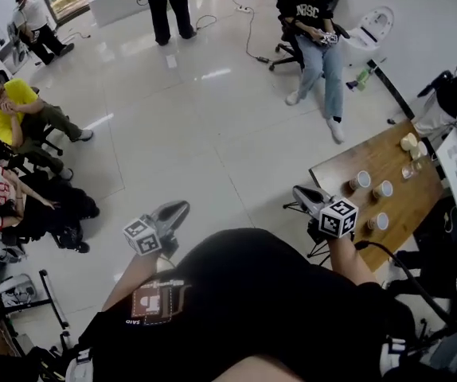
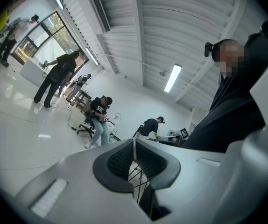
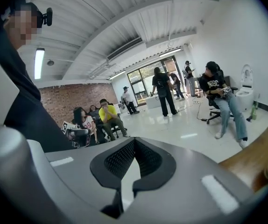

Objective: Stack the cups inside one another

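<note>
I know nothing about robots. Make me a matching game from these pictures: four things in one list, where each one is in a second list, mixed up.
Things
1. three cups
2. left gripper
3. right gripper
4. person in yellow shirt

Places, in the head view
A. over bare floor, away from the wooden table
B. seated at the picture's left edge
C. standing apart from one another on the wooden table
D. by the table's near corner

Pairs: 1-C, 2-A, 3-D, 4-B
</note>
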Action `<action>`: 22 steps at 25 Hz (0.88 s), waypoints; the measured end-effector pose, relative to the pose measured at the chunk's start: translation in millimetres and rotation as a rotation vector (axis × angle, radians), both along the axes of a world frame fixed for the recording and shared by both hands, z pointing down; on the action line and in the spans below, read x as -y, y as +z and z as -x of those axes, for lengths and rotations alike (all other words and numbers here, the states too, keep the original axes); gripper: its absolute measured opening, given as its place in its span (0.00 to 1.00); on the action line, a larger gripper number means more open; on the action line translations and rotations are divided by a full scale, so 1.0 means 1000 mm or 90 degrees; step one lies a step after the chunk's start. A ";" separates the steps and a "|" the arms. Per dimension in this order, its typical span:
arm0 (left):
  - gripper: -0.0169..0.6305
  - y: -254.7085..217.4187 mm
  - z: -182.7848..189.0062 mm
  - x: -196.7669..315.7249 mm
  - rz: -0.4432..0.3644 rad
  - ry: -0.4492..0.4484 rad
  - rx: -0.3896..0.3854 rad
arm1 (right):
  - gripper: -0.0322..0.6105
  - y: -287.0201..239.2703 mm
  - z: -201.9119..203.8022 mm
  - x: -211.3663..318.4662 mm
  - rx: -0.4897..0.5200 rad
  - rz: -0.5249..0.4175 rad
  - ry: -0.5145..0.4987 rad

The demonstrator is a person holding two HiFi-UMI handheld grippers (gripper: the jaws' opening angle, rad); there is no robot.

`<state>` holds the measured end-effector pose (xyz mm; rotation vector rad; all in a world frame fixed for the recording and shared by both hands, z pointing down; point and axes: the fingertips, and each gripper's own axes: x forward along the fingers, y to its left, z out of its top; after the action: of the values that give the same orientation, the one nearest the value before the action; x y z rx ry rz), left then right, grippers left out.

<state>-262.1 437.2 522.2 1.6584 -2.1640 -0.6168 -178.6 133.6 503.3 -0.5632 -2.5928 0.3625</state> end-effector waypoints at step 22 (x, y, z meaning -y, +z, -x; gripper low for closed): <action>0.05 -0.018 -0.129 0.383 0.065 0.395 0.046 | 0.07 0.030 -0.272 0.271 0.043 0.039 0.364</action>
<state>-133.0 53.8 504.7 2.1625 -1.5486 -0.2606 93.6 -137.6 533.2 0.1682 -2.7780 0.6128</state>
